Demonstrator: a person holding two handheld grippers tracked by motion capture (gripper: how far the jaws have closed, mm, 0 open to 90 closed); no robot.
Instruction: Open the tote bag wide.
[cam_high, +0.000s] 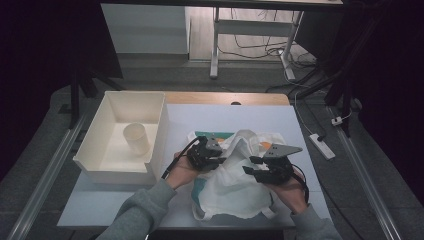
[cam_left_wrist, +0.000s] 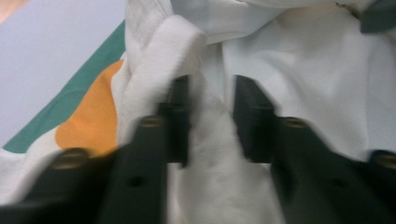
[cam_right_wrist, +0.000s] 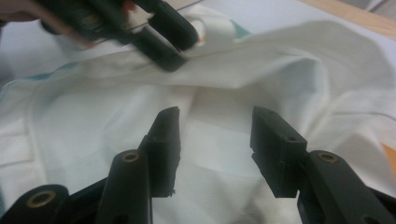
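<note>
Between the left gripper's (cam_left_wrist: 211, 119) jaws: a bunched ridge of white cloth (cam_high: 235, 172), pinched, running straight ahead up the left gripper view. Right gripper (cam_right_wrist: 215, 149): jaws apart, empty, cloth lying just below and ahead; nearer the loose right half. Cloth: white, woven, crumpled in a heap mid-table (cam_high: 120, 200), teal and orange print at its left edge. Bin (cam_high: 95, 145) with cup (cam_high: 136, 138): well left.

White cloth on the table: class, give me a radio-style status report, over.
Left gripper jaws pinching a bunched fold of the white cloth. Right gripper jaws open above the cloth, nothing between. White bin with cup stands clear, left.
</note>
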